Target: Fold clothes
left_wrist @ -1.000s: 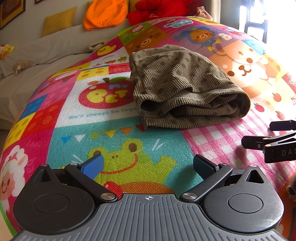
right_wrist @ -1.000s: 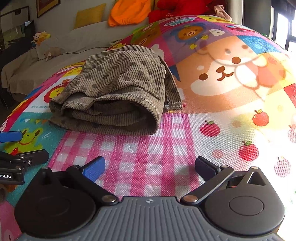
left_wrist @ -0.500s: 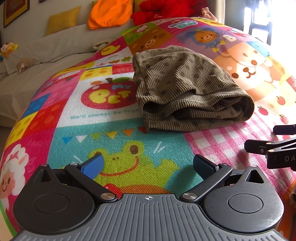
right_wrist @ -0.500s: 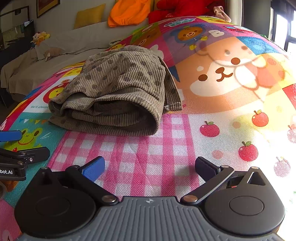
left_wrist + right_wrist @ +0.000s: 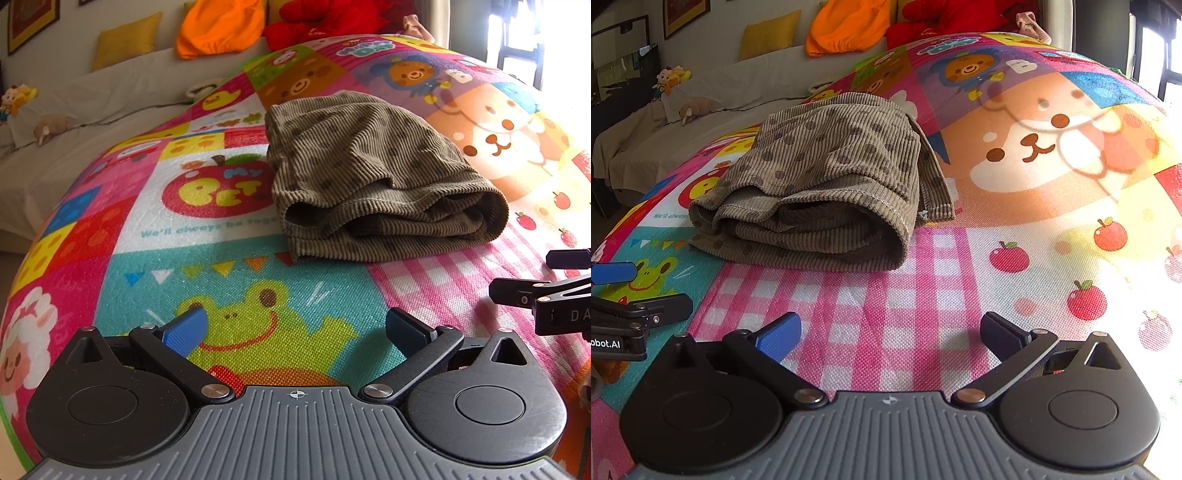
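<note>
Brown corduroy garment [image 5: 373, 177], dotted, lies folded into a thick bundle on the cartoon play mat [image 5: 207, 258]. Layered open edges face the grippers. It sits across the apple panel and the top of the pink checked patch [image 5: 871, 302].

Left gripper [image 5: 295, 328] low over the frog picture [image 5: 255, 325], fingers spread wide, nothing between them. Clear of the cloth, near it.

Right gripper [image 5: 890, 332] over the pink check, fingers likewise wide apart and empty; the bundle lies just ahead, not touching.

The two tools sit side by side; each shows at the edge of the other's view.

Behind the mat: a pale sofa [image 5: 110, 96] with a yellow cushion [image 5: 125, 44], an orange cloth heap [image 5: 221, 26], and something red and plush [image 5: 332, 18], possibly a soft toy; too partial to say.
</note>
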